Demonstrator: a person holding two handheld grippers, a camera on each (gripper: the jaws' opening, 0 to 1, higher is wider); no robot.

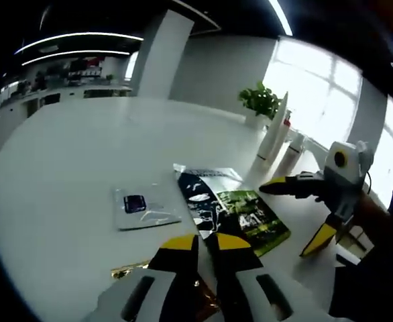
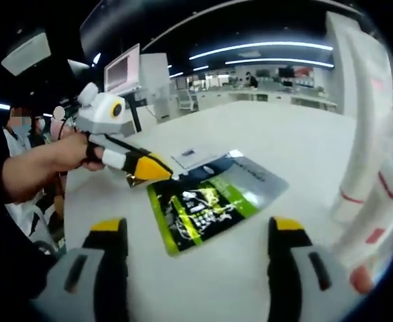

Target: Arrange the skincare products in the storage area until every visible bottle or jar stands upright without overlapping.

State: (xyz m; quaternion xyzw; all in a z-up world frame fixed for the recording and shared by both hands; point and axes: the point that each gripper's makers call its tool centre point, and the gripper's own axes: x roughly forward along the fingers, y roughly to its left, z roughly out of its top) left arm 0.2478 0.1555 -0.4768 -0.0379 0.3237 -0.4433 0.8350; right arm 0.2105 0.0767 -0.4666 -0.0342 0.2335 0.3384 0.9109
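Observation:
Two white bottles, a tall one (image 1: 275, 131) and a shorter one (image 1: 292, 153), stand upright at the table's far side. In the right gripper view they loom close on the right as white tubes with red stripes (image 2: 365, 161). A black-and-green sachet (image 1: 240, 216) (image 2: 200, 209) lies flat mid-table, overlapping a silvery sachet (image 1: 206, 173) (image 2: 258, 176). A white sachet with a blue label (image 1: 143, 208) (image 2: 193, 157) lies beside them. My left gripper (image 1: 205, 243) (image 2: 149, 166) is shut, its tips just over a gold foil packet (image 1: 126, 272) (image 2: 135, 180). My right gripper (image 2: 198, 231) (image 1: 294, 215) is open and holds nothing.
The round white table (image 1: 82, 147) has wide bare room beyond the sachets. A potted green plant (image 1: 260, 100) stands behind the bottles. A person's hand (image 2: 62, 157) holds the left gripper, with a monitor (image 2: 123, 70) behind it.

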